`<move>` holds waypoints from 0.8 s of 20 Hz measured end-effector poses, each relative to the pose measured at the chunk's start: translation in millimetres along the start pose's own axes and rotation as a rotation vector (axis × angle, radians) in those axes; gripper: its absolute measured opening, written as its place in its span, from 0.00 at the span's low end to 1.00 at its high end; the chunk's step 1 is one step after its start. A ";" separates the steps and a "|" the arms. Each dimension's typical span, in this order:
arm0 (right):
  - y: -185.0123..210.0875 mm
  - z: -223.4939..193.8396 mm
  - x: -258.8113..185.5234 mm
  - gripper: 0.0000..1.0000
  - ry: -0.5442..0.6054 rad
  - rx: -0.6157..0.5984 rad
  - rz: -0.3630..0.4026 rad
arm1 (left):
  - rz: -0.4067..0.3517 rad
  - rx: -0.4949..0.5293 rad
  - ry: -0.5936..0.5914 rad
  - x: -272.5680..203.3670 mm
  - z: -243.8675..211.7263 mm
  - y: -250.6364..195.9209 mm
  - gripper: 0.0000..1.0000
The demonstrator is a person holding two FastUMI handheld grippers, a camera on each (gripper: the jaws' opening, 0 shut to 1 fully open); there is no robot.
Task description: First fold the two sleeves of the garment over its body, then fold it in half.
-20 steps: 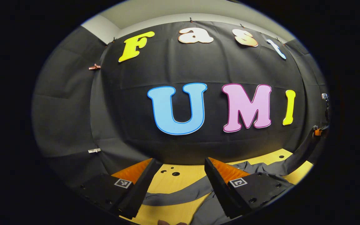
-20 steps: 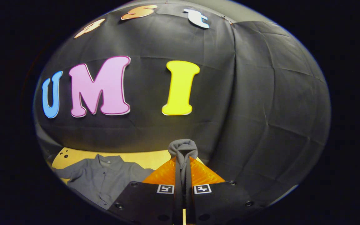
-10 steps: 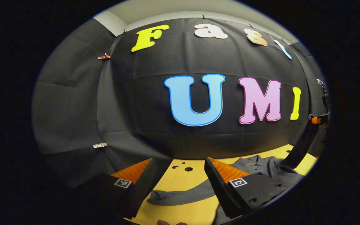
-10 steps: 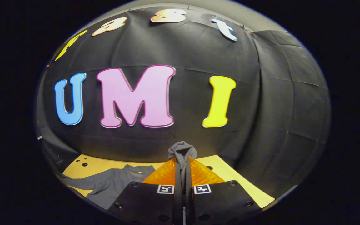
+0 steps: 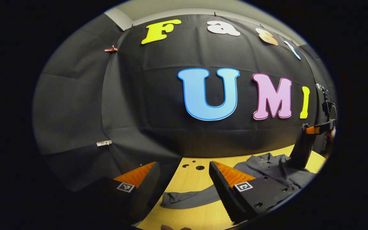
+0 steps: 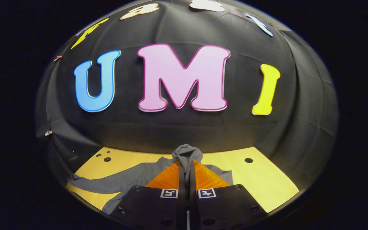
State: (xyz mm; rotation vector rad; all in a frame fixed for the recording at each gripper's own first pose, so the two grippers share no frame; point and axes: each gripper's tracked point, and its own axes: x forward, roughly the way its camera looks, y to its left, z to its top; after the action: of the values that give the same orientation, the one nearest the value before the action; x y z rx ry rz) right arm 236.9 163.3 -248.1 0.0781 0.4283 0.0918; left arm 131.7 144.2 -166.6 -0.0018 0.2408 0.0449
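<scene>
- Left gripper view: our left gripper (image 5: 184,188) hung with jaws apart and empty above the bench (image 5: 190,179). The shirt (image 5: 267,169) lay to the right, its near sleeve (image 5: 187,198) spread flat between our fingers. The right gripper (image 5: 311,130) had swung inward, holding the far sleeve (image 5: 300,150) up over the shirt body.
- Right gripper view: our jaws were pinched on that far sleeve, its cuff (image 6: 187,155) bunched above them. Where a second earlier the shirt sat off to the left, it now lay directly ahead; we judged the first sleeve fold nearly ready to lay down.
</scene>
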 end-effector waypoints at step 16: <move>112.8 -172.7 77.8 0.17 0.352 -0.018 0.090 | -0.019 0.034 0.085 19.8 -72.8 21.6 0.99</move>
State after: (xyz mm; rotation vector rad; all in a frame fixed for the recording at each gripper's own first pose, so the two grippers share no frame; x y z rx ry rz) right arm 227.1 293.3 -425.9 0.0637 0.7756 0.2000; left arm 132.6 166.1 -242.0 0.0279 0.3266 0.0215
